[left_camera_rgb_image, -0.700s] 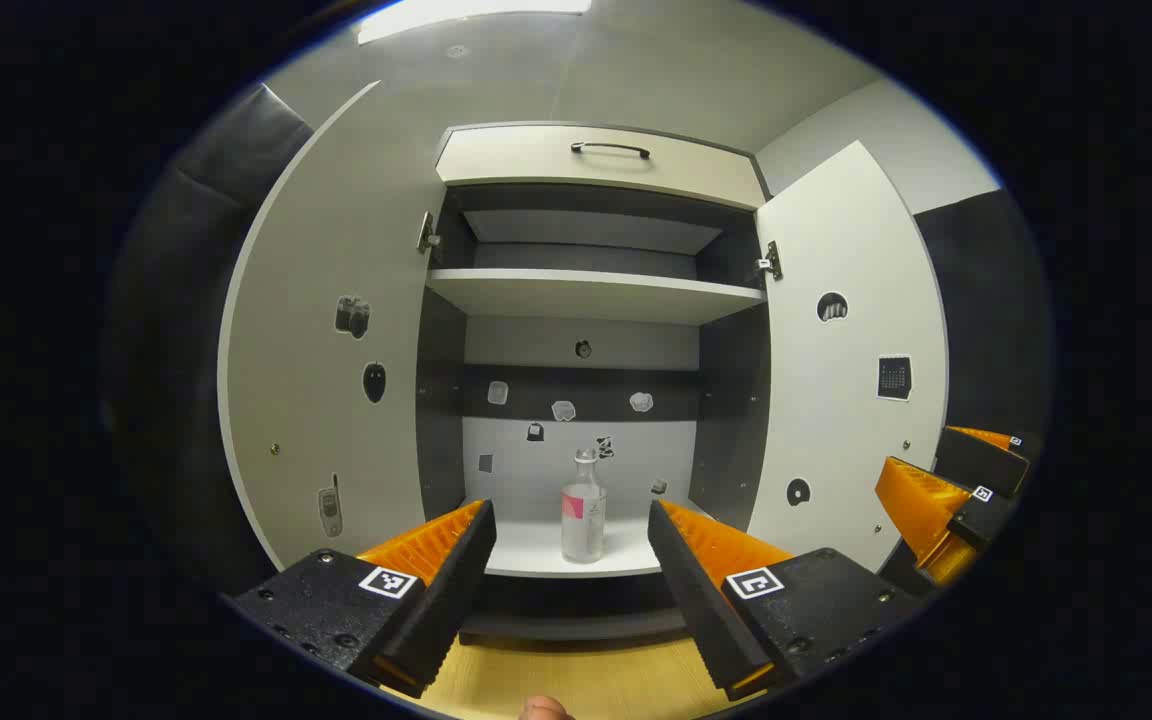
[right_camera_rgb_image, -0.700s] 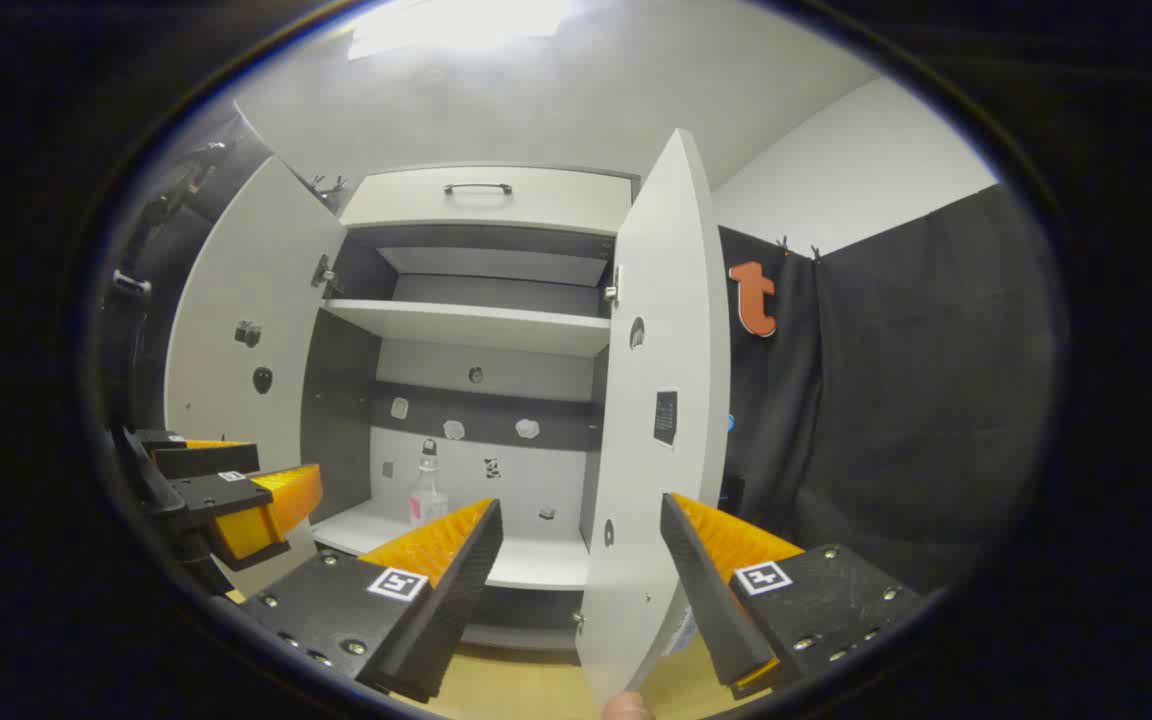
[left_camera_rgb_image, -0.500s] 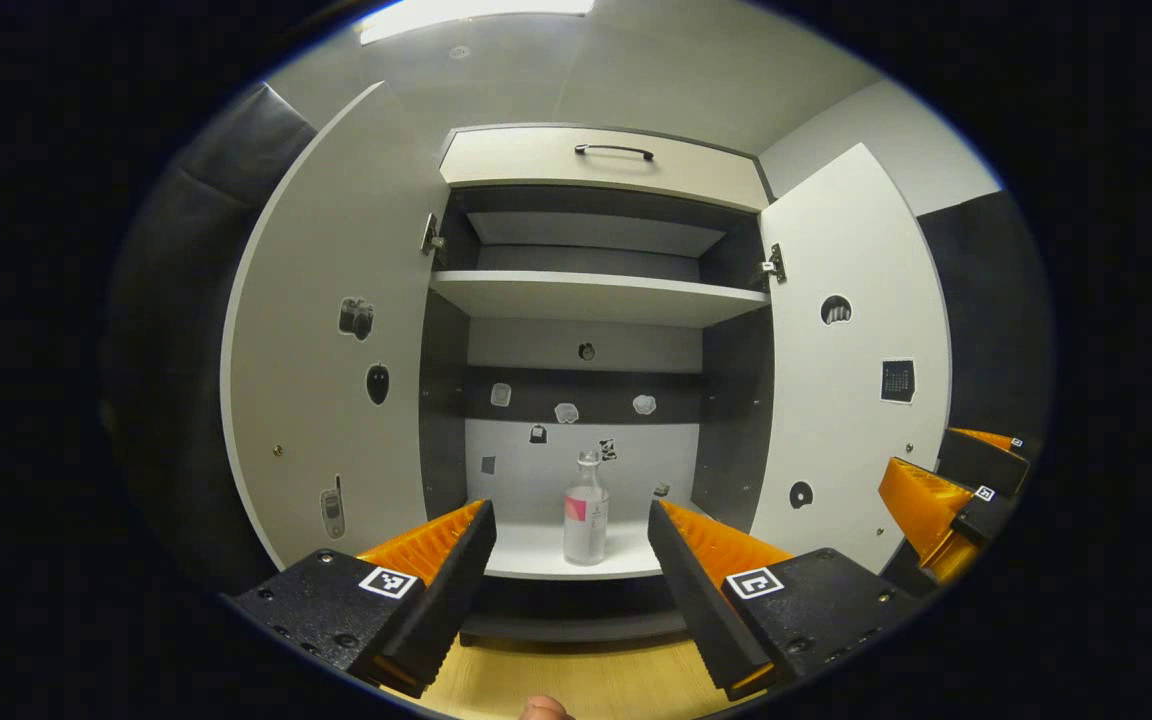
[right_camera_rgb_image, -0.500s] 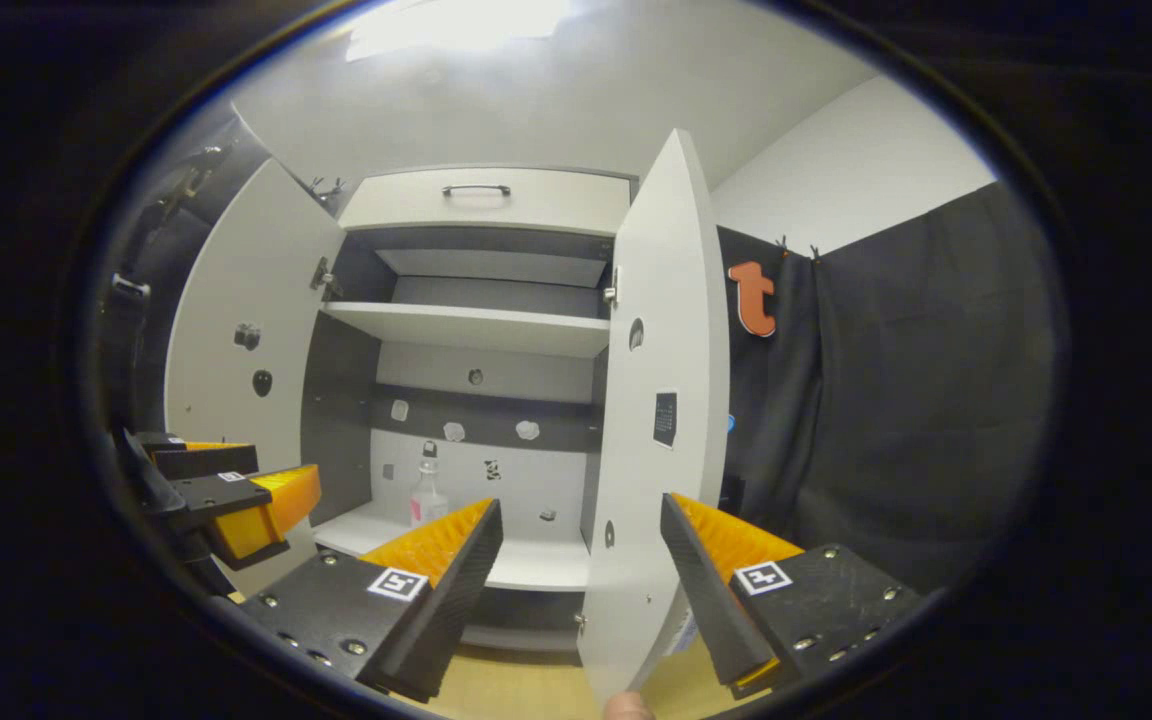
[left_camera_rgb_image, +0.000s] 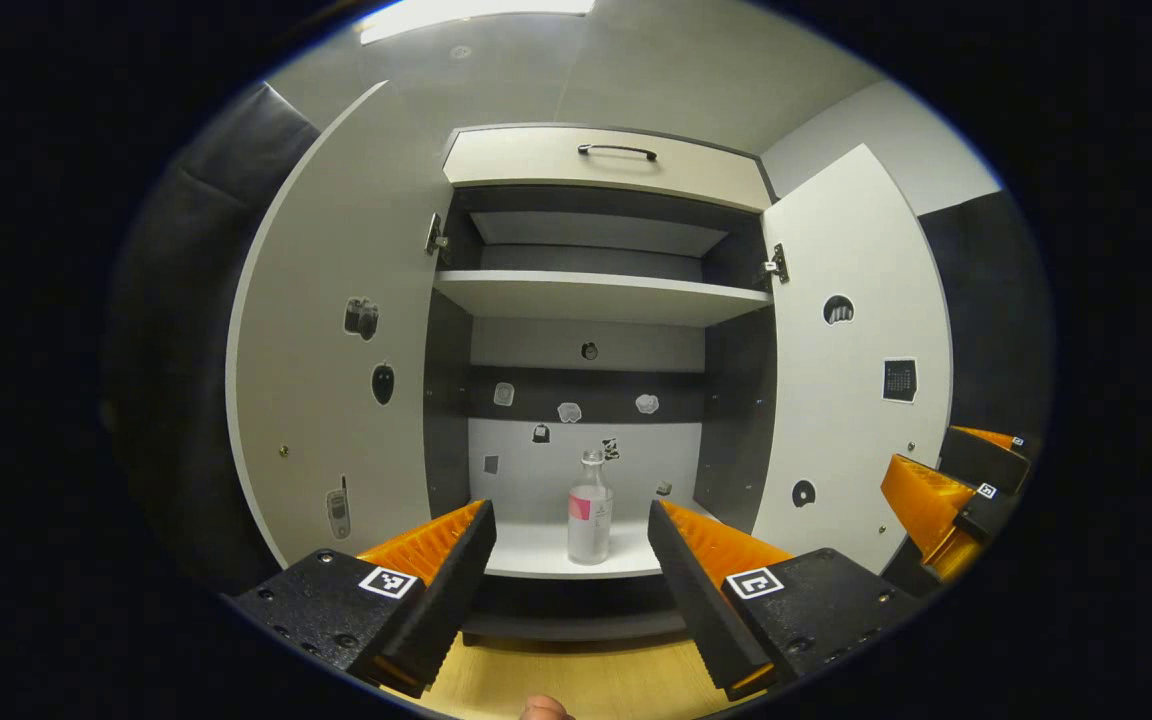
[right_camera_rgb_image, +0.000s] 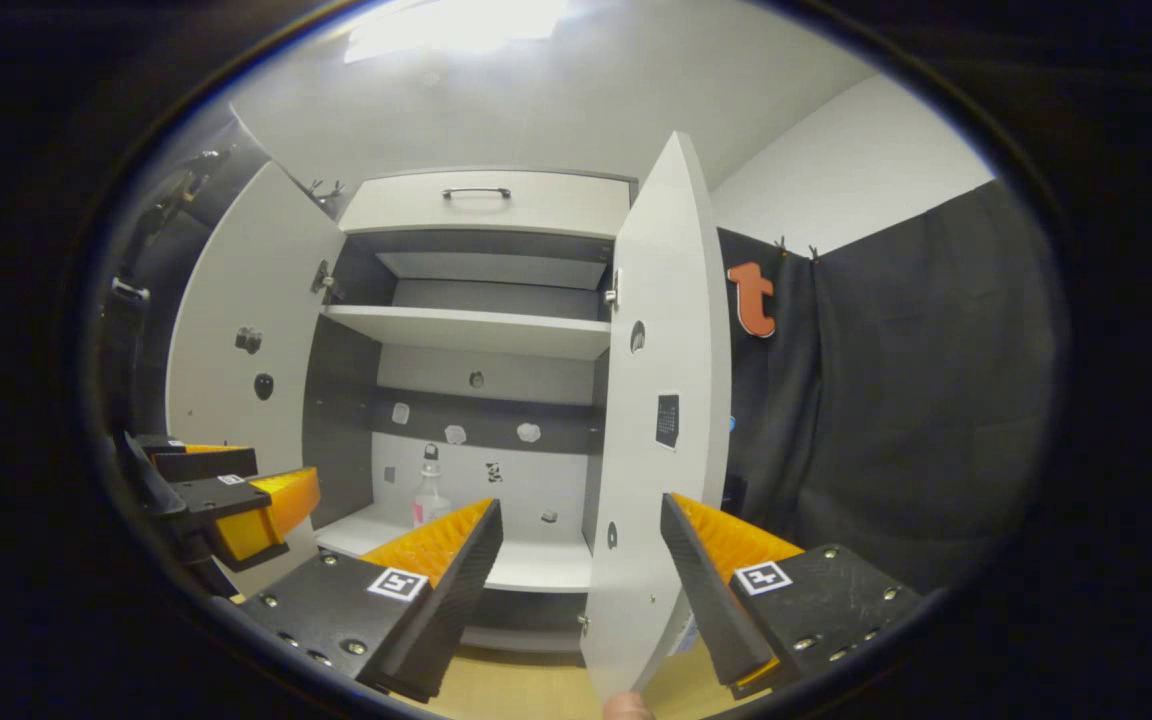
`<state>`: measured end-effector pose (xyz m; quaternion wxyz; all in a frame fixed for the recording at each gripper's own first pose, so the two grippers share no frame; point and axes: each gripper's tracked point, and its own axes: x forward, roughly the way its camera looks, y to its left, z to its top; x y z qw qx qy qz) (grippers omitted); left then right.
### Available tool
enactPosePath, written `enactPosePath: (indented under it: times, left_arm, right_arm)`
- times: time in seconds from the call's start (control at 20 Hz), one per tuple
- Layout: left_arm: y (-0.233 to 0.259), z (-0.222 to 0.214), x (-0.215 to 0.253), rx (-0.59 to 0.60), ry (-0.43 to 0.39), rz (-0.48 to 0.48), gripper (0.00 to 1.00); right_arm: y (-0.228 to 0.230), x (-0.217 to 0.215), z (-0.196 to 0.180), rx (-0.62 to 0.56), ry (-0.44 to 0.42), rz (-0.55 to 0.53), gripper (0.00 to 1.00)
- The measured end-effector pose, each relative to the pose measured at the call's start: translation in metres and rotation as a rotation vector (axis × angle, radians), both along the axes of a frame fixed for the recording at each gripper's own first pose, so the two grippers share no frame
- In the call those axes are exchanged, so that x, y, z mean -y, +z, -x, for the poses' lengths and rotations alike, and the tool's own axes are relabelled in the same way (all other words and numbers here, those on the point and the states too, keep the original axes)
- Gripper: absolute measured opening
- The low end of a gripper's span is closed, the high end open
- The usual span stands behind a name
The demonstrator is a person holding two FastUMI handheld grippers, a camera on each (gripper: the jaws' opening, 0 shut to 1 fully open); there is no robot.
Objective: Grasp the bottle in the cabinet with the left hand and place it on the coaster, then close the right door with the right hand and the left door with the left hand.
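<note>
Both white cabinet doors stand open: the left door (left_camera_rgb_image: 336, 330) and the right door (left_camera_rgb_image: 851, 370) flank 2 shelves. On the lower white shelf (left_camera_rgb_image: 546, 550) stands the clear glass bottle with a pink label (left_camera_rgb_image: 589, 508), upright, framed between the spread fingers of the left gripper (left_camera_rgb_image: 568, 560), which holds nothing. The right gripper (right_camera_rgb_image: 581, 570) is open too, its fingers either side of the right door's edge, apparently not touching it.
</note>
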<state>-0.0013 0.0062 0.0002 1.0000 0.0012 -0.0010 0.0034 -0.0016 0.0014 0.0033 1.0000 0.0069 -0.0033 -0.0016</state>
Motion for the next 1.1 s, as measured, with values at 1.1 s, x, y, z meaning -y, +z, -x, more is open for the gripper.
enactPosePath:
  times: [1.1]
  left_arm:
    - [-0.089,-0.231,0.011,-0.172,0.027,-0.066,0.97]
  right_arm:
    - [0.000,0.126,0.023,-0.025,-0.371,0.062,0.93]
